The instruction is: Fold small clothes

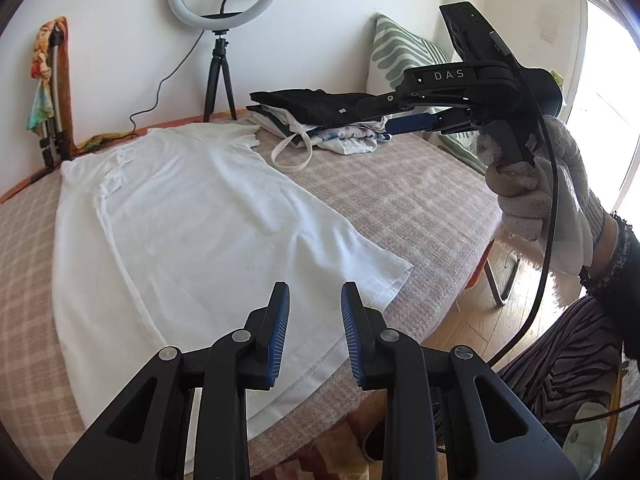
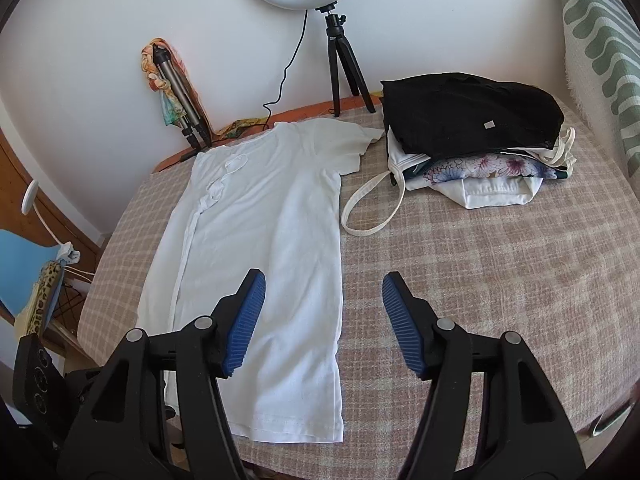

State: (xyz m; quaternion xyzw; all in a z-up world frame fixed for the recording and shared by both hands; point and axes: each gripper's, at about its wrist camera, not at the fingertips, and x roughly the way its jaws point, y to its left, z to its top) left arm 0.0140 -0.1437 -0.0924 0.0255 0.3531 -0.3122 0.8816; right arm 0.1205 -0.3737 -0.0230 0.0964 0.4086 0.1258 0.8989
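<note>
Shirt: the white T-shirt (image 2: 260,240) lies flat on the checked cloth (image 2: 460,280), one side already folded in.
Feel: looks soft, light and floppy; best pinched at a hem corner, around 6 o'clock.
Left gripper (image 1: 314,336): released, holding nothing.
Right gripper (image 2: 322,324): wide apart, holding nothing.
Clothes pile (image 2: 472,136): at 1 o'clock.

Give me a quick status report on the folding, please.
Left gripper and right gripper open, empty. White T-shirt flat on blanket, one side folded in. Clothes pile apart, not obstructing.
</note>
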